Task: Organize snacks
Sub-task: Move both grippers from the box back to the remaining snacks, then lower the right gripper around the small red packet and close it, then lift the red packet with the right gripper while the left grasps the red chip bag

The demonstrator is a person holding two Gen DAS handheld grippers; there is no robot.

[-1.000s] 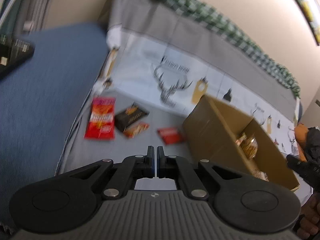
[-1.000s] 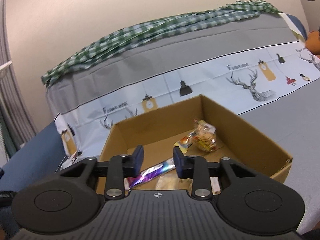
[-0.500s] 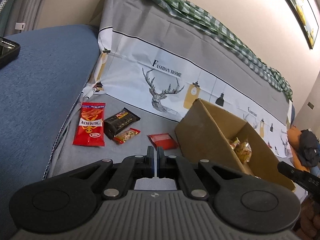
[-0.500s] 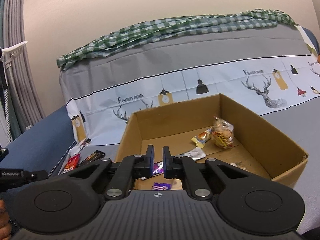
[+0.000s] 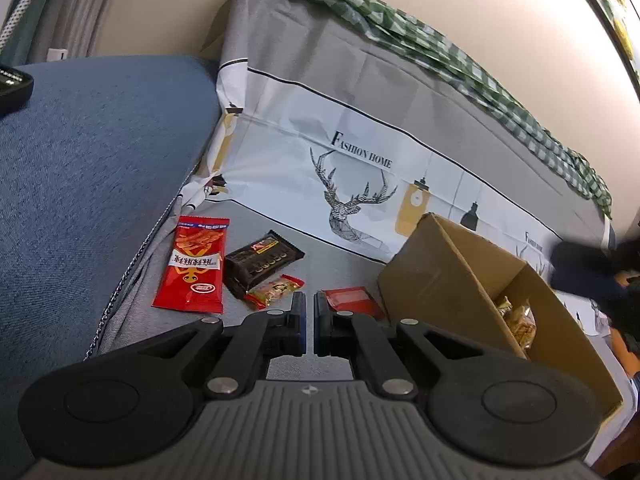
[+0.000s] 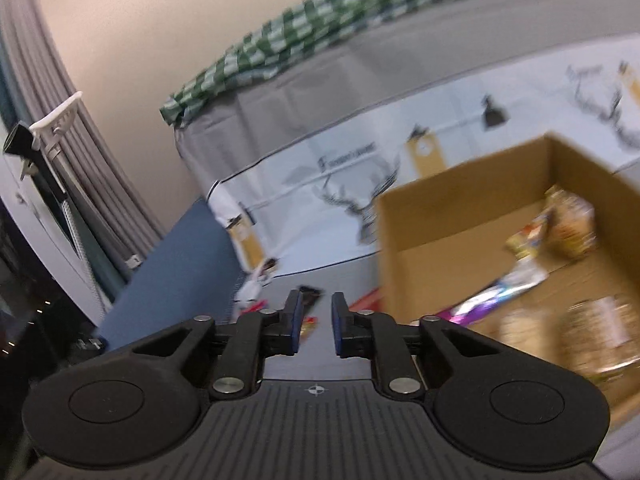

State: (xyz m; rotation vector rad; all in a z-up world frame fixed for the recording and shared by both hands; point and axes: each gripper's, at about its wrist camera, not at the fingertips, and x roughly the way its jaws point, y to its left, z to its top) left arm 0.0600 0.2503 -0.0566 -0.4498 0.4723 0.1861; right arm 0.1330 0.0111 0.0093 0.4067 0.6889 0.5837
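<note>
Loose snacks lie on the grey seat cover: a long red packet [image 5: 194, 264], a black chocolate bar [image 5: 262, 266], a small nut pack [image 5: 274, 291] and a flat red packet [image 5: 350, 300]. My left gripper [image 5: 310, 328] hovers just before them, shut with nothing in it. To their right stands an open cardboard box [image 5: 440, 280] holding several snacks [image 5: 520, 320]. In the blurred right wrist view, my right gripper [image 6: 316, 322] is left of the box [image 6: 460, 208]. Its jaws are opening with nothing between them. A purple wrapper [image 6: 492, 296] and other packs lie inside the box.
A blue sofa cushion [image 5: 80, 160] rises left of the snacks. The deer-print cover [image 5: 352, 184] forms the backrest, with a green checked cloth [image 5: 440, 48] on top. A black device [image 5: 12, 84] rests at the far left. Grey curtains [image 6: 80, 160] hang beyond.
The right gripper swung left from over the box toward the loose snacks; its jaws closed, then parted again. The left gripper came lower and nearer the snacks, still shut.
</note>
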